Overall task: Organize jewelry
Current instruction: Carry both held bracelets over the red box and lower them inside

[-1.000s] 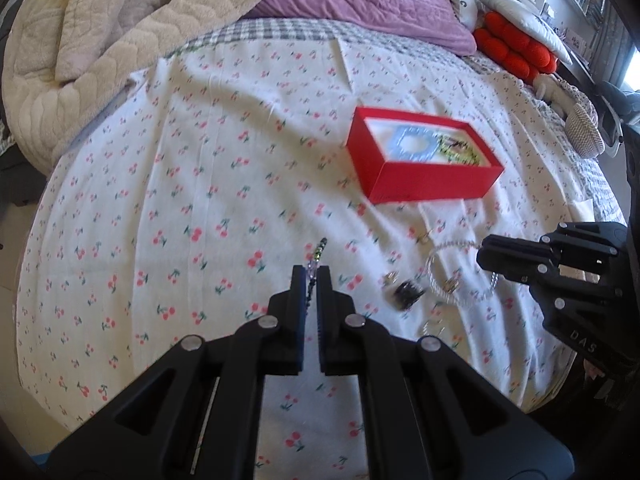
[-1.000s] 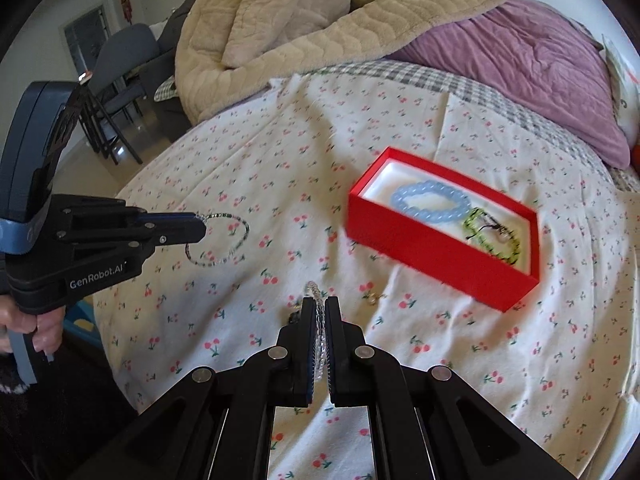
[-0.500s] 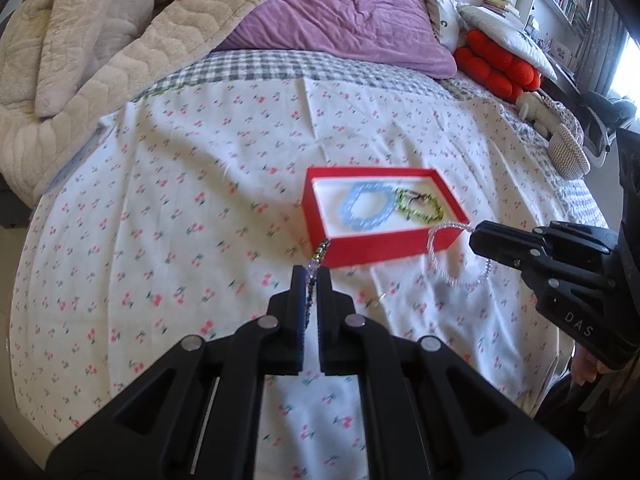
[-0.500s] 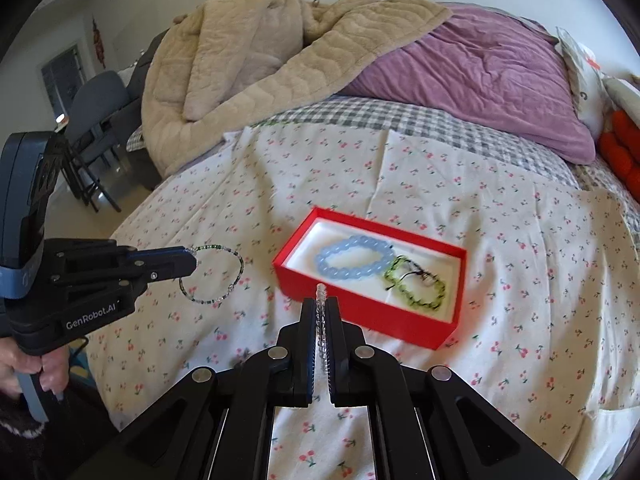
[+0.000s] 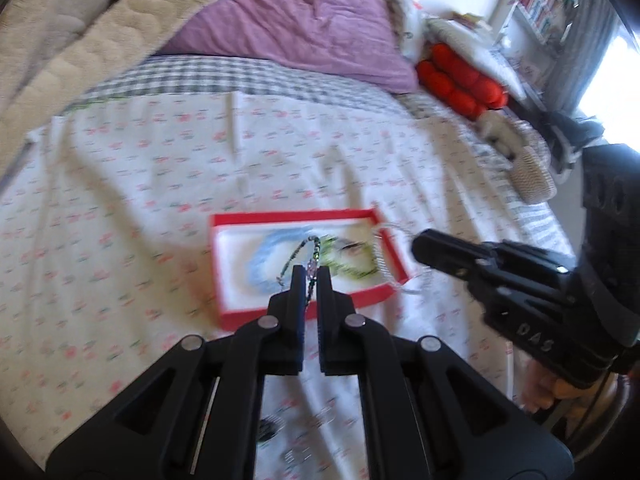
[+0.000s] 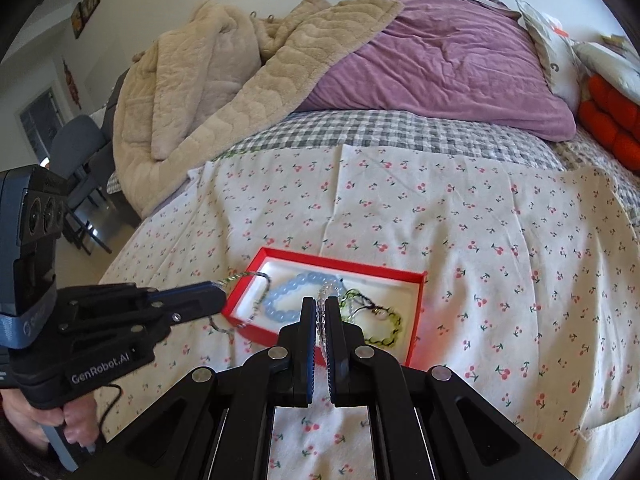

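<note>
Two hand-held grippers over a bed, each carrying a bracelet toward a red box [image 6: 414,312].

Left gripper [image 5: 310,276]: jaws closed on a thin dark beaded bracelet [image 5: 298,254], its loop dangling over the box's left end. Right gripper [image 6: 320,306]: jaws closed on a clear beaded bracelet [image 6: 322,292], hanging above the box's middle; in the left view its loop straddles the right wall.

Box open, white-lined, sitting on a cherry-print sheet [image 6: 480,220]. Already inside: a blue bracelet [image 6: 286,300] at left-centre, a green bracelet [image 6: 384,320] at right.

Best done by lowering each loop fully inside the walls before letting go, so no part drapes over the rim; dark one toward bare lining at the left end, clear one into whatever gap remains. Release one at a time to avoid tangling, probably.

In the way: the two bracelets already filling much of the box, and the grippers crowding each other. Small pieces, blurred, lying on the near sheet. Farther off, well clear: beige quilt [image 6: 224,80], purple blanket [image 6: 440,60], red cushion [image 5: 460,80].
</note>
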The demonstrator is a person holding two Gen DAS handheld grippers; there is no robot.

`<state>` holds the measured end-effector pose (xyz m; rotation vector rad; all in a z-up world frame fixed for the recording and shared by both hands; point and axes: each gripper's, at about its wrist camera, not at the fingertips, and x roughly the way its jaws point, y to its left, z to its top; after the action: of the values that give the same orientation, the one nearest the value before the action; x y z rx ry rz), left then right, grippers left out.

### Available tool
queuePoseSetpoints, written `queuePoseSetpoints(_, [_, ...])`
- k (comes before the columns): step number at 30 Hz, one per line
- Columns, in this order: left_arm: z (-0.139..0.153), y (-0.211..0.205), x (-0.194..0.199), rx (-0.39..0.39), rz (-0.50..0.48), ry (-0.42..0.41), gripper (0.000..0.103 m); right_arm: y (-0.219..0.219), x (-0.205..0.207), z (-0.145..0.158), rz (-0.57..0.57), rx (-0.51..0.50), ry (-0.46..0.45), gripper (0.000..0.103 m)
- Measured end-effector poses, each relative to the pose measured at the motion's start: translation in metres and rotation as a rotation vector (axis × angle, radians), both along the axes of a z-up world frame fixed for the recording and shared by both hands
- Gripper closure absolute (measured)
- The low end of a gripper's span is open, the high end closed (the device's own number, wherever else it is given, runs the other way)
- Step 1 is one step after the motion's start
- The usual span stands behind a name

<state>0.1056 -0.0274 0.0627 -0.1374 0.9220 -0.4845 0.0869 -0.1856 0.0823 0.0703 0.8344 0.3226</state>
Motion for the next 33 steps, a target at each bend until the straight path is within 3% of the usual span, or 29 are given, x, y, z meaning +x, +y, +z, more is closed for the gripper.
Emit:
queuePoseSetpoints(5, [-0.018,-0.009,0.024,-0.122,-0.027,0.064,0.097,-0.013,0.015,-0.006,-0.033,0.032,0.020,0.099])
queuePoseSetpoints(8, [-0.029,-0.007,0.035,-0.133,0.001,0.099,0.097,-0.016,0.024,-0.012,-0.042,0.046,0.037,0.099])
queuePoseSetpoints(13, [-0.043,-0.003,0.045,-0.019,0.058,0.116,0.097,-0.010,0.035,-0.023,-0.022,0.047,0.067,0.099])
queuePoseSetpoints(21, [-0.048,-0.002,0.048,0.130,0.087,0.071,0.097,0.006,0.045,-0.034,0.046,0.099,0.105,0.099])
queuePoseSetpoints(27, [-0.047,0.000,0.046,0.147,0.081,0.057,0.097,-0.005,0.054,-0.058,-0.004,0.030,0.154,0.098])
queuePoseSetpoints(31, [-0.043,-0.001,0.045,0.149,0.074,0.045,0.097,-0.015,0.055,-0.058,-0.033,0.026,0.156,0.097])
queuePoseSetpoints(33, [-0.042,-0.001,0.043,0.157,0.071,0.040,0.090,-0.017,0.055,-0.055,-0.044,0.018,0.154,0.090])
